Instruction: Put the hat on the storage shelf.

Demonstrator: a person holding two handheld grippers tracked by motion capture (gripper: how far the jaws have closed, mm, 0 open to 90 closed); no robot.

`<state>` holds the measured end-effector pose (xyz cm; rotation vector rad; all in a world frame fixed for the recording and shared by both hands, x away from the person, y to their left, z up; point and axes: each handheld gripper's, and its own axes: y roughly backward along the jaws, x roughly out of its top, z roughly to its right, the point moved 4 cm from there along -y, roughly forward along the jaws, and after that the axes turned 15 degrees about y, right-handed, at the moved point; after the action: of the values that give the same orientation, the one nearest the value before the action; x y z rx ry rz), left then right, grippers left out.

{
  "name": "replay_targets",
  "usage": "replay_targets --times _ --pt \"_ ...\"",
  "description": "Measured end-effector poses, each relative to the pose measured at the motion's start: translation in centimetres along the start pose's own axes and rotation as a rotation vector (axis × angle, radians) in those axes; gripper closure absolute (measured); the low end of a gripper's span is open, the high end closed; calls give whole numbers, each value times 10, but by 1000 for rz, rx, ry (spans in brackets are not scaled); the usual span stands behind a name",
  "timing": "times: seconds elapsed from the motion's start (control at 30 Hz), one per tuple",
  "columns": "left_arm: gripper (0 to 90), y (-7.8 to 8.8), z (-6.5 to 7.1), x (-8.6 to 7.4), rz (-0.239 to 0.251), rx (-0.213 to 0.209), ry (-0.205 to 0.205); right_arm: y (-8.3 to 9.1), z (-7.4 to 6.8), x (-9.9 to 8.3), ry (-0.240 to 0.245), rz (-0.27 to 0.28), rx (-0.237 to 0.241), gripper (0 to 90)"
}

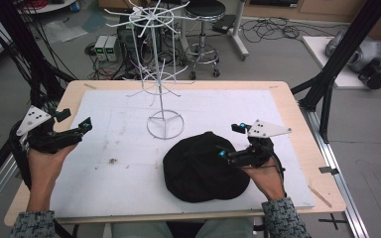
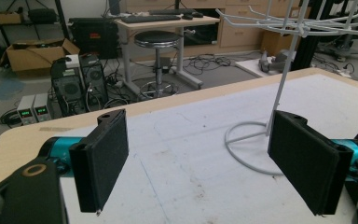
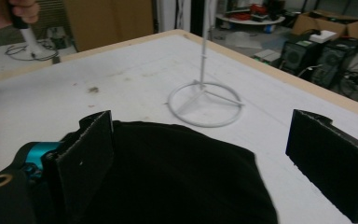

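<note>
Fingers (image 3: 86, 158) of the right gripper (image 1: 233, 144) stand wide apart and hold nothing; in the right gripper view one padded finger sits at the rim of the black, soft fabric cap (image 1: 203, 168), touching or nearly touching it, while the other hangs apart over bare sheet. Cap lies flat near the front edge of the table (image 1: 297, 119), on the white foam sheet (image 1: 124, 163), just in front of the ring base of the white wire hanging rack with radial hooks (image 1: 163, 89); cap and ring base look close but apart. Judgement on handling: light, limp cloth, will fold and sag when lifted, not fragile, not slippery against the padded fingers; a pinch in the middle of the crown would likely gather only loose fabric. Better hold: the rim or brim edge nearest the right gripper, where the material is doubled and stiffer. Which side is the brim cannot be told from these views. Left gripper (image 1: 72, 134) hovers over the left edge of the sheet, well apart from the cap, its fingers (image 2: 102, 158) likewise spread wide and empty, aimed towards the rack base. Small dark speck of debris (image 1: 112, 160) lies on the sheet between left gripper and cap. Likely step in hand: right gripper closing in on the cap rim.
</note>
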<state>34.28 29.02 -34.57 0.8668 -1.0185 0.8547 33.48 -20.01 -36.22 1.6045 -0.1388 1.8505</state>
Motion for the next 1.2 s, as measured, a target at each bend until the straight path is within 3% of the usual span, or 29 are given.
replay_targets --times 0.2,0.4,0.53,0.73,0.83,0.93,1.2 --pt "204 1 -3 0 4 6 7 -18 -16 0 30 -34 58 72" --pt "204 3 -4 -1 4 12 6 -32 -25 0 27 -30 98 72" --pt "205 4 -7 -1 6 18 13 -47 -38 -3 68 -71 143 73" --pt "204 4 -5 -2 0 11 8 -57 -47 -3 87 -95 180 73" --pt "205 4 -6 -2 1 15 10 -62 -53 -5 121 -122 224 159" --pt "205 4 -7 -3 -2 16 13 -64 -55 -5 152 -136 220 160" --pt "205 3 -6 -4 -6 14 9 -67 -56 -6 151 -171 199 189"
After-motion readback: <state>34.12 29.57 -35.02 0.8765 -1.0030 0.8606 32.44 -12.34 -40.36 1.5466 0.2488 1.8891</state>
